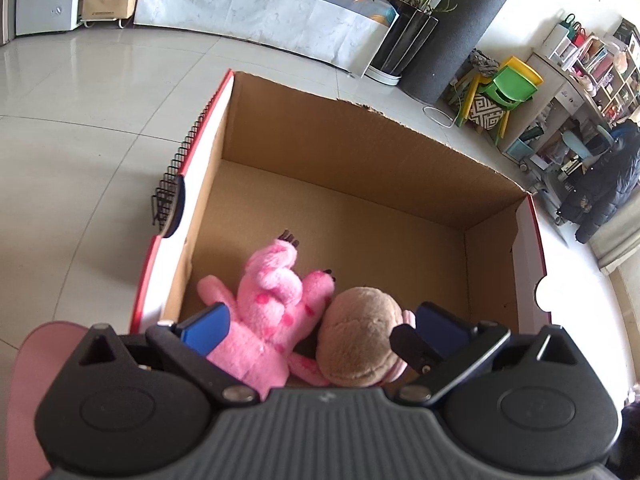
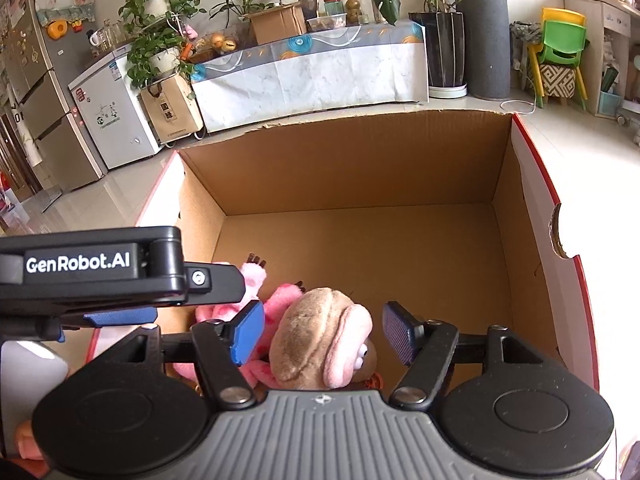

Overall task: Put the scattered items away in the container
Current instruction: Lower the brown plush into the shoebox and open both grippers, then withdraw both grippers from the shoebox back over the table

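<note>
Right now both grippers hang over the near end of the cardboard box [image 2: 360, 168], each with fingers apart and nothing clamped. Left gripper [image 1: 320, 320]: blue pads spread as wide as they go, either side of the two plush toys, not pressing on them. Right gripper [image 2: 324, 332]: fingers apart too, the tan plush [image 2: 316, 340] in line between them, but neither pad is seen pressing it. In the right wrist view the left gripper's finger sits just beside the right one, over the pink plush [image 1: 264, 308].

Risks, as judged: the two tools are close together at the near wall, so lifting out carelessly could knock fingers into each other or catch the box rim. A pad could also snag plush fabric and drag a toy back up. The tan plush leans on the pink one, so it may roll if nudged.

Container: open box on the tiled floor [image 1: 80, 140], brown inside, red-and-white outside. The pink plush lies at the near left corner, the tan plush touching it on its right. The rest of the box floor is bare. A dark spiral-bound item [image 1: 170, 204] sits outside against the left wall; unclear what it is.
</note>
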The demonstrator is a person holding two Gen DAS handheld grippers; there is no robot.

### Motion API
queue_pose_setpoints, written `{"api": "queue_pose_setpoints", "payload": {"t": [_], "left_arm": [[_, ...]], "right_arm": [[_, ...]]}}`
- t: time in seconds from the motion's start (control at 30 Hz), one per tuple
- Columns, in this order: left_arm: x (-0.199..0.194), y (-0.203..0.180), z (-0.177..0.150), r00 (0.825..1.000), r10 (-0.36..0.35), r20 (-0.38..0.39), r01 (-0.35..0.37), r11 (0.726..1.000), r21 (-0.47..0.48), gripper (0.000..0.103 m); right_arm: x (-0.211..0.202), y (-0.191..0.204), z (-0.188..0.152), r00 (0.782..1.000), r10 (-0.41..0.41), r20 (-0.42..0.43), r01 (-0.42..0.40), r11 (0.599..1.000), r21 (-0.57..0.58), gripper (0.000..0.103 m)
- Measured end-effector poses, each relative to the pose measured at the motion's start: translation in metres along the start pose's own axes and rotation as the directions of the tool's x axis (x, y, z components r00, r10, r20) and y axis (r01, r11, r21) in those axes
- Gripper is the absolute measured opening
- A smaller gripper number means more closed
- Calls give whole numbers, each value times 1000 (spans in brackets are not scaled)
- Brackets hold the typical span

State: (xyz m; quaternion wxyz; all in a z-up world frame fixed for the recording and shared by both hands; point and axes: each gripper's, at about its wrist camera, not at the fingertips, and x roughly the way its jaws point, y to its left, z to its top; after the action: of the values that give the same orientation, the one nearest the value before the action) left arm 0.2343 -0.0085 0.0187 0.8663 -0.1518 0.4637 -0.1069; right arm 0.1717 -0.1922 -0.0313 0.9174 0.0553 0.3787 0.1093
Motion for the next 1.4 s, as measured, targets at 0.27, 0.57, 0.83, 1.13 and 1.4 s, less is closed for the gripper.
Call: {"api": "queue_pose_setpoints", "payload": {"t": [0.27,0.57,0.83,1.13,1.4], "left_arm": [[-16,-1,-7,1000,23,-4,-23,1000,20,103],[-39,-4,-18,999,31,11,-31,999,40,103],[-59,-4,-32,999,35,12,-36,998,50,103],[-79,-1,-51,998,56,4,-57,997,56,103],[-94,1,-70,998,61,-4,-61,996,66,103]], "right_arm": [[-6,13,-2,1000,-5,-20,4,999,-46,67],[-23,19,-8,1000,21,-17,-22,997,-74,67],[-39,24,-18,999,27,-30,-31,993,-113,67],[-59,26,-31,998,45,-54,-49,995,-82,67],[-79,18,-45,997,53,-59,-55,998,-38,73]]}}
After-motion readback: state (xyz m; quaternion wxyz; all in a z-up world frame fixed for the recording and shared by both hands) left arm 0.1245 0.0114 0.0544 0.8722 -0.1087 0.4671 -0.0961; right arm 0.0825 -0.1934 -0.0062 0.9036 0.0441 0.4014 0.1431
